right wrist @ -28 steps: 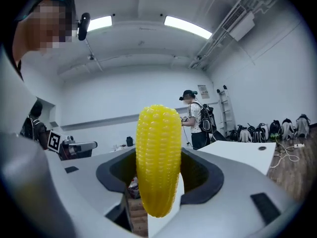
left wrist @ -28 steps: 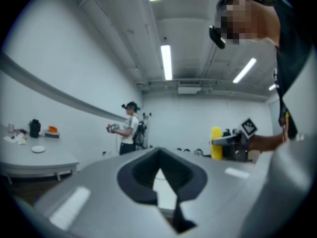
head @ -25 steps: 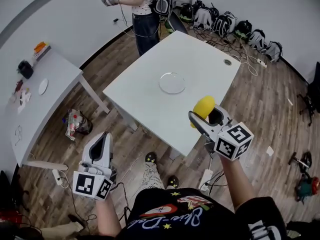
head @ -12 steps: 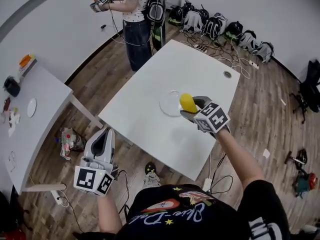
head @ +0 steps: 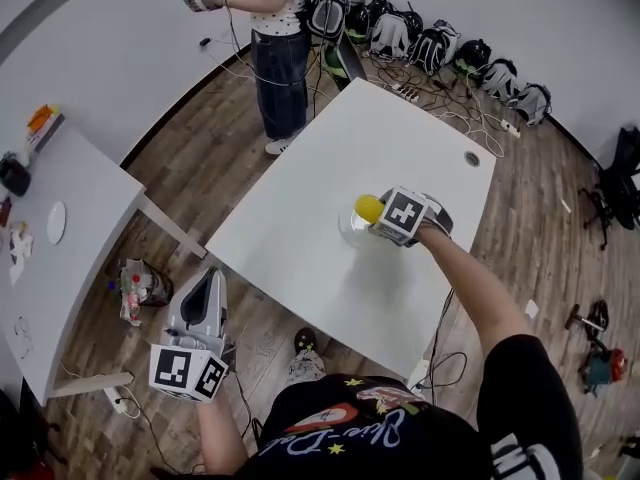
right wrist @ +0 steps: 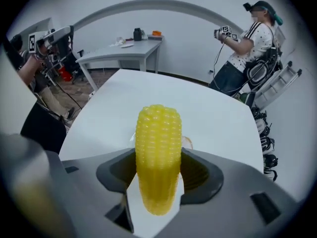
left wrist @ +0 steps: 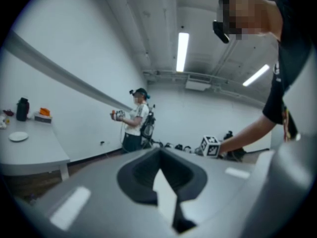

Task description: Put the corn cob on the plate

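The yellow corn cob [head: 367, 208] is held by my right gripper [head: 376, 216], which is shut on it, over the clear glass plate [head: 350, 228] near the middle of the white table [head: 290, 238]. In the right gripper view the corn cob [right wrist: 157, 148] stands upright between the jaws of the right gripper [right wrist: 158, 182], and only a sliver of the plate [right wrist: 187, 143] shows behind it. My left gripper [head: 205, 280] hangs low beside the table's near-left edge, shut and holding nothing; seen in its own view, the left gripper [left wrist: 159, 158] has its jaw tips together.
Another person [head: 272, 28] with grippers stands past the table's far corner. Backpacks [head: 440, 43] and cables line the back wall. A second white table [head: 70, 258] with small items is at the left, and a bag [head: 135, 283] lies on the floor by it.
My right gripper has carried the corn cob forward from the table's near edge to above the plate. The left gripper has stayed low at the left.
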Available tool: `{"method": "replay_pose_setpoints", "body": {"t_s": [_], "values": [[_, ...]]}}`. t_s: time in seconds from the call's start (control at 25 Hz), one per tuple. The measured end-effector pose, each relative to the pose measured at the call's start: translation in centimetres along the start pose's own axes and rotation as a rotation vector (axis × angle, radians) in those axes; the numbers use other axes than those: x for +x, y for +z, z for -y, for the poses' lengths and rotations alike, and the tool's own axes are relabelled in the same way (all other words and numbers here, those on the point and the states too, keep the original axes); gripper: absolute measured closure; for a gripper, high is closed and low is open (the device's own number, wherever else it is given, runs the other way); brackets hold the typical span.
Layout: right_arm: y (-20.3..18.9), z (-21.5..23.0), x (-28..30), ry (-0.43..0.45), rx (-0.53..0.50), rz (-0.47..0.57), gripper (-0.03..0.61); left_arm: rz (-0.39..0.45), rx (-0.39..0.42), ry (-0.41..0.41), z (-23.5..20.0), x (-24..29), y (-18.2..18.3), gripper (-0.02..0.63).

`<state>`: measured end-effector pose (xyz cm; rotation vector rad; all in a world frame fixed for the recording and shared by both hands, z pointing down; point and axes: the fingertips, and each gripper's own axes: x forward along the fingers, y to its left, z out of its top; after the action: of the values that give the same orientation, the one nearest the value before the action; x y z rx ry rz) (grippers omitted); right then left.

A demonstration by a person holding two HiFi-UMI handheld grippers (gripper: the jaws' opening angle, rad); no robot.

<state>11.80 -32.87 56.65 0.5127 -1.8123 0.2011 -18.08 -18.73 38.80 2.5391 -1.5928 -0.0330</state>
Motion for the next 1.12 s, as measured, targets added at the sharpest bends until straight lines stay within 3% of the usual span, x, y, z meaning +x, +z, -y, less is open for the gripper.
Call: {"method": "replay_pose_setpoints", "body": {"t_s": [0.4, 0.56, 0.92, 1.0, 1.12], "values": [[-0.3, 0.4, 6.5, 0.102, -0.071, -0.174, 0.316, -0.025, -0.041, 0.082, -4.9, -1.5, -1.1, 0.615], [0.0, 0.3, 7.2, 0.116, -0.057, -0.179, 0.316, -0.035, -0.047, 0.078, -5.8, -1.1, -1.5, 0.615], [1.2, 0.2, 3.8, 0.103, 0.020, 0.055, 0.314, -0.024, -0.036, 0.019, -5.6, 0.5, -0.9, 0.615], [1.6, 0.6, 1.3, 0.058, 0.089, 0.187, 0.314, -0.012, -0.025, 0.014, -5.1, 0.7, -0.4, 0.615], [2.0, 0.6, -4.4, -0.011, 0.262, 0.490, 0.314, -0.007, -0.006, -0.008, -3.5, 1.0, 0.1, 0.615]]}}
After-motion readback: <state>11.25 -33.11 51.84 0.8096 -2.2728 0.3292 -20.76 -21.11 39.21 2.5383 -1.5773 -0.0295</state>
